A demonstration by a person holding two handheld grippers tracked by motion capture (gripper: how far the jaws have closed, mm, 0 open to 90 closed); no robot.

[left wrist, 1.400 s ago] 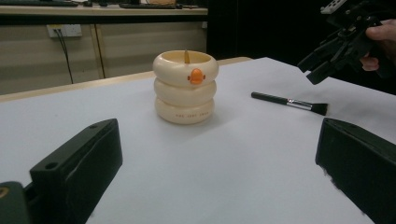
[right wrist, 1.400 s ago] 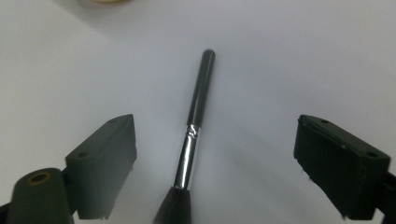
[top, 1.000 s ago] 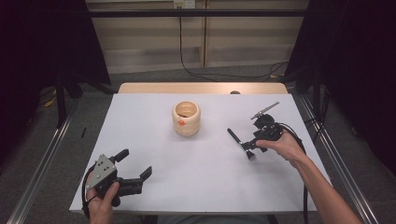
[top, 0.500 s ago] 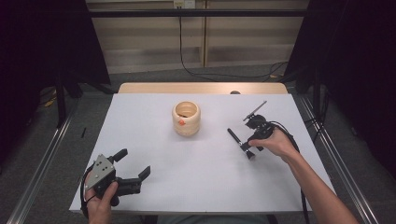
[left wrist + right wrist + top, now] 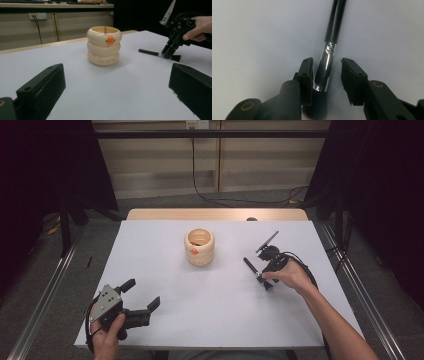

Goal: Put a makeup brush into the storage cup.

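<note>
Lying flat on the white surface [image 5: 210,315], a black-handled makeup brush [image 5: 329,47] is straddled by the right claw [image 5: 327,75], whose jaws have just been closing. Its silver ferrule sits between the two pads: the left one is touching or nearly touching it, while a clear gap is left at the right one, so the brush is not yet clamped. The dark bristles are seen at the bottom of the right gripper view, under the jaws, and the handle runs away from them. From above, the right claw [image 5: 264,279] is tipped down onto the brush [image 5: 251,267] at the right part of the surface, with the handle pointing toward a cream, ring-stacked holder [image 5: 199,247] bearing a small orange beak. The holder stands upright near the middle, well apart from the brush. The left claw [image 5: 142,299] is held near the front left corner, its jaws spread wide with nothing between them.
</note>
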